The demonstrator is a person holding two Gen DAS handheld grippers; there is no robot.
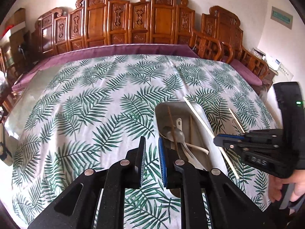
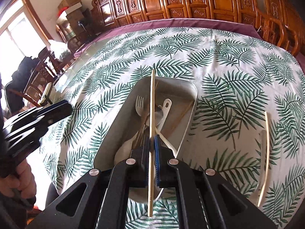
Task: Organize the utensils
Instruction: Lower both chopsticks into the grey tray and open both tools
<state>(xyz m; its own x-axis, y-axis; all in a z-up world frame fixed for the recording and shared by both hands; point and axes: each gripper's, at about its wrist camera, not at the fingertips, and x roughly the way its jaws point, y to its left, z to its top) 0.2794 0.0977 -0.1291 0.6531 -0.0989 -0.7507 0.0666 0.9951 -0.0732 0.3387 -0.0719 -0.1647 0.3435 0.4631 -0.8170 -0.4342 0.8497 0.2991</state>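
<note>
Right wrist: right gripper (image 2: pixel 152 148) pinches chopstick (image 2: pixel 152 103) over metal tray (image 2: pixel 190 114), frame center; left gripper (image 1: pixel 152 152) narrow gap, empty.

A white tablecloth (image 2: pixel 219 61) printed with green fern leaves, a grey tray (image 2: pixel 122 126), a pale chopstick (image 2: pixel 152 103).

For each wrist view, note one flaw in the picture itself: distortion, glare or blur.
Left wrist view: fisheye bends the carved wooden screen into an arch, corners vignetted. Right wrist view: the window is blown out white; the chopstick is slightly smeared at the right claw.
</note>
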